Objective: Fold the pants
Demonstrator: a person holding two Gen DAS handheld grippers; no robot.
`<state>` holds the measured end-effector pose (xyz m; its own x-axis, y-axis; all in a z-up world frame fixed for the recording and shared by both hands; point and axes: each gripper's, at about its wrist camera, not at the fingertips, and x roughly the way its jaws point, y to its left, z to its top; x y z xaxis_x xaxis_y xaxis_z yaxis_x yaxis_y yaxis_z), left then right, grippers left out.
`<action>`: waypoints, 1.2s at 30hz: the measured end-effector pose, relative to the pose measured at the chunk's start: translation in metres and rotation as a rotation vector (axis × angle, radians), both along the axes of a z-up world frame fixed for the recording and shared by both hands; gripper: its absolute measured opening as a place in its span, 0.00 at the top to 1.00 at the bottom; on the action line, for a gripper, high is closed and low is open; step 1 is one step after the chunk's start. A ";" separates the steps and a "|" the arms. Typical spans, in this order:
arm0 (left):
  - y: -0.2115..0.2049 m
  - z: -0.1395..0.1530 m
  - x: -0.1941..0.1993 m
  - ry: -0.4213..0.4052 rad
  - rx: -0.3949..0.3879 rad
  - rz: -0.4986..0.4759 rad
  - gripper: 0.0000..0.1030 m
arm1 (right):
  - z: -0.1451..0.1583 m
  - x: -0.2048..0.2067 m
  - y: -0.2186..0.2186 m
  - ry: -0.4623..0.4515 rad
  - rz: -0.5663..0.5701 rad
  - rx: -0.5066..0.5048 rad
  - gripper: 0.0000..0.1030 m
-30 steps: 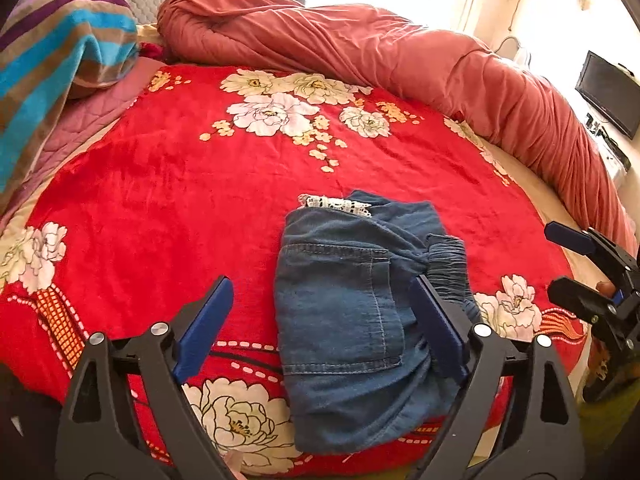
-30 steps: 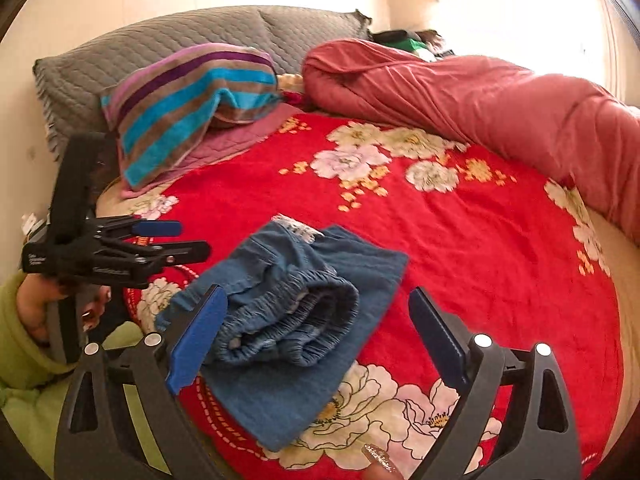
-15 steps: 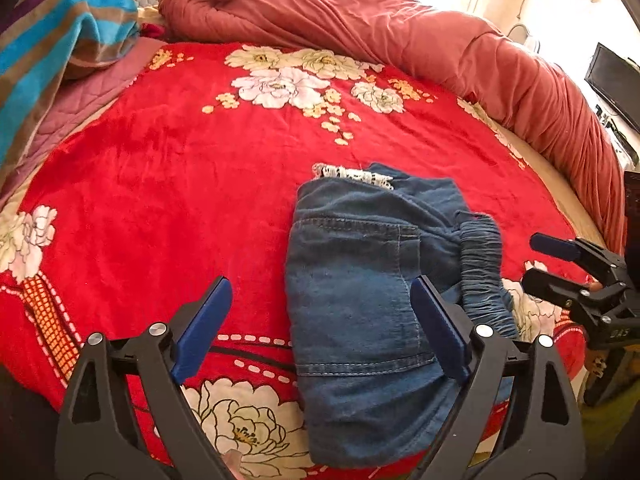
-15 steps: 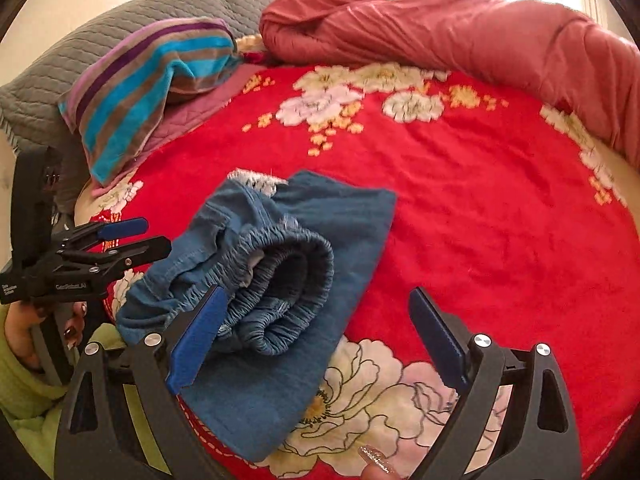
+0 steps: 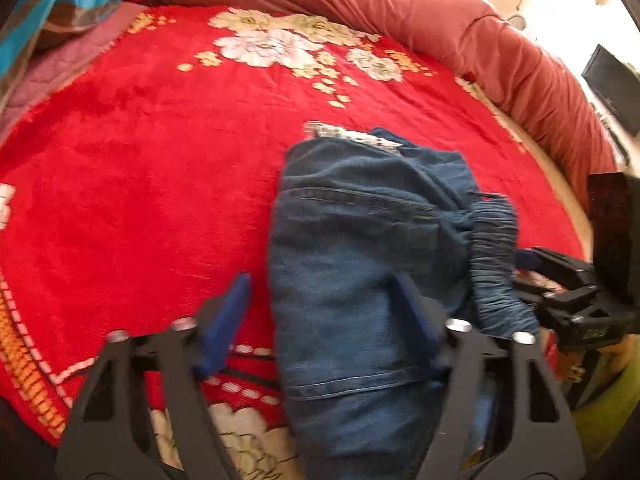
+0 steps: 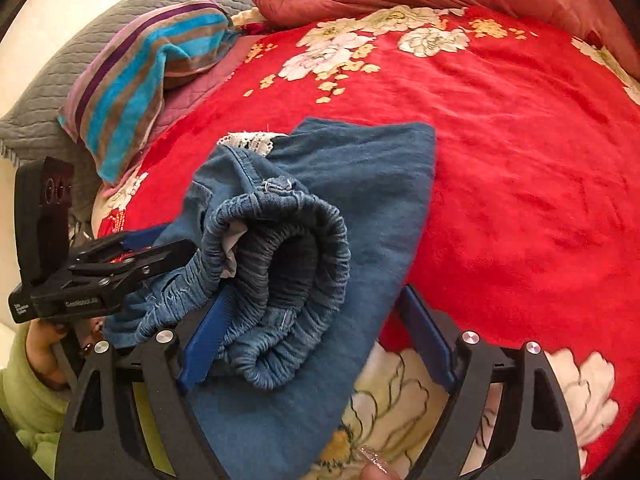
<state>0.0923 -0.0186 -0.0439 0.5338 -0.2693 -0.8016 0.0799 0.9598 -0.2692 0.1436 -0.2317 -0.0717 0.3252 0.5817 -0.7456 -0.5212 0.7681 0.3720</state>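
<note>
Blue denim pants (image 5: 352, 260), folded into a thick, roughly rectangular packet, lying at the near edge of a red plush blanket (image 5: 140, 160) printed with big white and cream flowers. On the top layer, a flat back pocket (image 5: 344, 320) with double stitched seams. Along the right side of the packet, a gathered elastic waistband (image 6: 280, 248), ribbed and wrinkled, curled over into a soft open loop with paler cloth inside it. At the far end, a narrow strip of white lace (image 6: 252, 142) peeping out from under the denim. Under the roll, a smoother flat layer of the same blue cloth, spread toward the middle of the blanket.

Left gripper (image 5: 322, 278) with its two blue-padded fingers spread wide apart, holding nothing: one finger over the bare blanket just beside the pants, the other above the pocket area. Touching the cloth or only above it: cannot tell, because of blur.

Right gripper (image 6: 316, 292) also spread wide, clamped on nothing; one finger close against the rolled waistband, the other beside the flat layer, over a printed flower.

Behind, along the far side of the bed, a long puffy salmon-red quilt (image 5: 440, 20), rolled up in a ridge. At the head end, a fuzzy towel (image 6: 132, 80) with turquoise, brown and purple stripes, lying against a grey quilted cushion (image 6: 80, 40).
</note>
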 end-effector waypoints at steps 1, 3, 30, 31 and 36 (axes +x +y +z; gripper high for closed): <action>-0.002 0.000 0.001 0.003 -0.014 -0.012 0.59 | 0.000 0.000 0.003 -0.005 0.018 0.012 0.36; -0.007 0.000 0.002 -0.002 -0.009 -0.018 0.66 | 0.004 -0.001 0.007 -0.025 0.046 0.027 0.52; 0.004 0.013 0.015 -0.082 0.112 0.064 0.47 | 0.025 0.012 0.022 -0.187 -0.045 -0.129 0.33; 0.004 0.016 0.011 -0.090 0.106 0.071 0.42 | 0.030 0.008 0.019 -0.206 -0.053 -0.122 0.28; 0.005 0.034 -0.010 -0.134 0.099 0.084 0.24 | 0.058 -0.014 0.003 -0.300 -0.090 -0.092 0.12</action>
<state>0.0827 -0.0140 -0.0095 0.6553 -0.1426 -0.7418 0.0273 0.9858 -0.1654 0.1291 -0.2289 -0.0140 0.5855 0.4756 -0.6565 -0.5256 0.8393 0.1391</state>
